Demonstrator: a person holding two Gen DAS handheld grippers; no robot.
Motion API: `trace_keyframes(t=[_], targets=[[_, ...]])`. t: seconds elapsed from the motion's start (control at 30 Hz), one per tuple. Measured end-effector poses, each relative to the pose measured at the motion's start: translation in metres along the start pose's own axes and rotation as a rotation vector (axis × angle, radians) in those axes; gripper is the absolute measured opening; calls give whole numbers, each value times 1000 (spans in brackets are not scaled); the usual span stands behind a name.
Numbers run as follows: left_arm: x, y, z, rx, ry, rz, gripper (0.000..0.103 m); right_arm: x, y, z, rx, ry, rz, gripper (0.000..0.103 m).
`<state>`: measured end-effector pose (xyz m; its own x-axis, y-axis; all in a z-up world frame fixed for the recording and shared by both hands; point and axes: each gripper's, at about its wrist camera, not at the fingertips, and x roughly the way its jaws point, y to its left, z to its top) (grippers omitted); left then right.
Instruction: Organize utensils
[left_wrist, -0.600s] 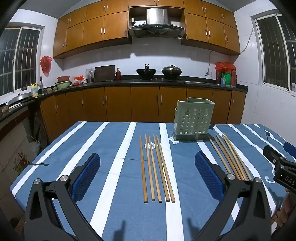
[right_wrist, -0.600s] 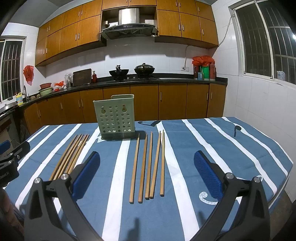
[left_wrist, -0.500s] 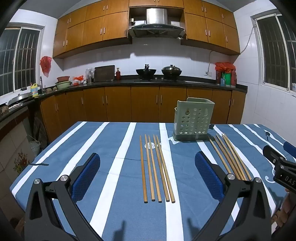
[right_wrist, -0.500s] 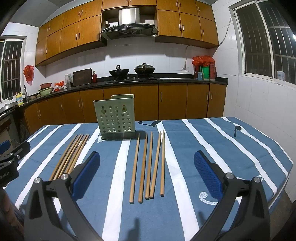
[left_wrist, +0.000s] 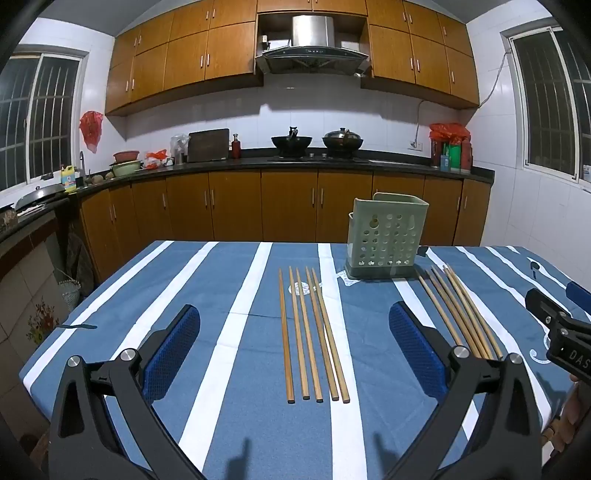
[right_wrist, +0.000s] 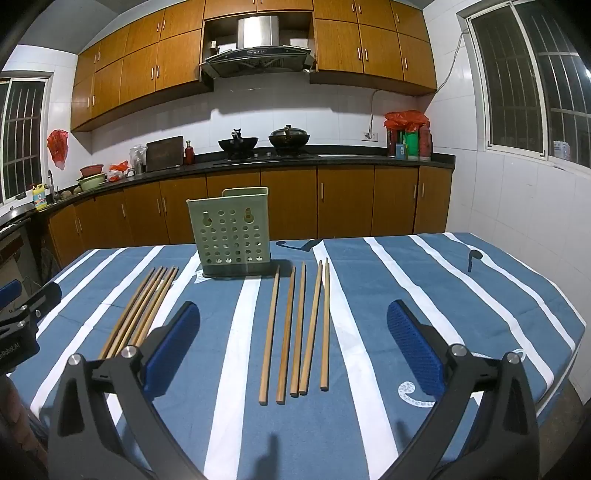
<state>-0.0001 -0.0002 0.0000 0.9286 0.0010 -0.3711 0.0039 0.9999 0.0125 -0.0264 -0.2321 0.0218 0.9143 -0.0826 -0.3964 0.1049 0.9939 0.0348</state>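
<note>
- Both grippers are hovering over the near edge of the tabletop (left_wrist: 229, 288), each with its fingers spread wide and gripping nothing.
- Two sets of chopsticks are lying flat on the striped cloth, tips pointing toward the holder (left_wrist: 386, 236), which is standing upright at the far middle. That layout looks like a deliberate starting line, one set per hand.
- The left set (left_wrist: 312, 332) is sitting dead centre between the left gripper's (left_wrist: 295, 347) fingers (left_wrist: 173, 347), out ahead of the pads and touching neither.
- The right set (right_wrist: 295, 328) is lying the same way for the right gripper (right_wrist: 295, 347), framed by its fingers (right_wrist: 413, 350), loosely fanned, well clear of both pads.
- Each set is also showing at the edge of the other camera, just beside the holder's base.
- The holder is looking empty from here, though its inside is mostly hidden, so the job is judged barely begun.
- Flat, thin sticks are likely calling for a low, careful pinch.
</note>
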Motion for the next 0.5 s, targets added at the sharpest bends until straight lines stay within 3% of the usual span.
trace_keyframes(t=[0.5], targets=[[0, 0, 0, 0, 2, 0, 101, 1, -1, -1, 1, 1, 0, 99]])
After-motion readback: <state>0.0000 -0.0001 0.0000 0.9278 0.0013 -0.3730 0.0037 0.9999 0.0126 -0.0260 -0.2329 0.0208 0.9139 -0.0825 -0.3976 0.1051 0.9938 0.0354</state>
